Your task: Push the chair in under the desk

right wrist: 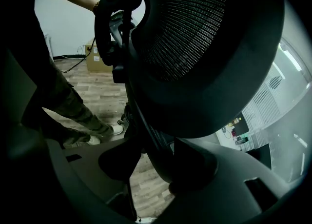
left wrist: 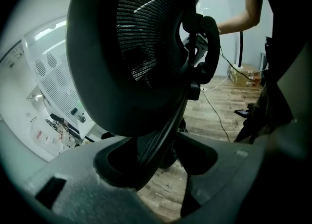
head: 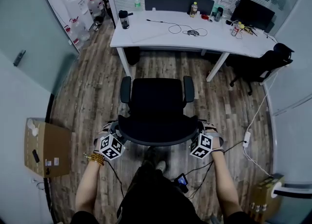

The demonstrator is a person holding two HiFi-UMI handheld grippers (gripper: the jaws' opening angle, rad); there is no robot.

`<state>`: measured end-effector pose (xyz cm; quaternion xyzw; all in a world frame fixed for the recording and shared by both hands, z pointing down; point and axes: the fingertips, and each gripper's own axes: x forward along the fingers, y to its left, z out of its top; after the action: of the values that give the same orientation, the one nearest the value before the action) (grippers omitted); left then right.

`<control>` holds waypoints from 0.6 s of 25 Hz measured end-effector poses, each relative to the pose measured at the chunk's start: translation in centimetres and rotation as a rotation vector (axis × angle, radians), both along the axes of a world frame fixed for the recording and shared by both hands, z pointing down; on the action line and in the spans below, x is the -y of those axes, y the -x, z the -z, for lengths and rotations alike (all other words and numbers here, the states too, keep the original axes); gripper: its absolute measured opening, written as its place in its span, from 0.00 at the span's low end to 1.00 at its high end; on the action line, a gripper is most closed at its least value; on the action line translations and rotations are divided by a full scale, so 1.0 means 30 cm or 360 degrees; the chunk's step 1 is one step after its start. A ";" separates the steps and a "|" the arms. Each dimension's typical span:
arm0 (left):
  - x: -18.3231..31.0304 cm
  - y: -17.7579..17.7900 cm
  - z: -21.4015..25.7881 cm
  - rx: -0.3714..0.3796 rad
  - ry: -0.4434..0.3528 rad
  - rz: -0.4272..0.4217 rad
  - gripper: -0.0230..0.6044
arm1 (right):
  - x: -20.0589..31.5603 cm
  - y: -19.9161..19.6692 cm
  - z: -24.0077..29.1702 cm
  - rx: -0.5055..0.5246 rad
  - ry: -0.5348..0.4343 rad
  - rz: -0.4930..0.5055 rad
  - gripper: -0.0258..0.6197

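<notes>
Currently, chair (head: 157, 102): black, on the floor (head: 97, 91), seat facing the desk (head: 156, 35), near but not under it.
Left gripper (head: 116, 129): jaws clamped on backrest's (head: 157, 132) left rim.
Right gripper (head: 200, 129): jaws clamped on backrest's right rim.

cardboard box (head: 46, 148) on the wood floor (head: 92, 96), water jugs (head: 78, 29) beyond

Our chair (head: 157, 102) is black, with a mesh back and two armrests. It stands upright, facing the white table (head: 146, 35). Its back's rim sits between our left fingers (left wrist: 73, 184) and between our right fingers (right wrist: 234, 184). The table lies well beyond them.
</notes>
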<state>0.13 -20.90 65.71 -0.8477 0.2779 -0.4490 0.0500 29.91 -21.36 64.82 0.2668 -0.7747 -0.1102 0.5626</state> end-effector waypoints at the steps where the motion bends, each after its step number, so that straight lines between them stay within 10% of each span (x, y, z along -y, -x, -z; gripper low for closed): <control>1: 0.014 -0.007 0.000 -0.0003 -0.0012 -0.0002 0.45 | 0.017 -0.007 -0.001 -0.0007 0.0003 0.0003 0.37; 15: 0.156 -0.093 0.000 0.0013 -0.0014 -0.0032 0.43 | 0.174 -0.092 -0.007 -0.0038 0.0028 0.0034 0.36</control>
<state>2.93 -25.58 65.72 -0.8484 0.2711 -0.4507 0.0595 32.68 -26.59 65.03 0.2521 -0.7716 -0.1125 0.5730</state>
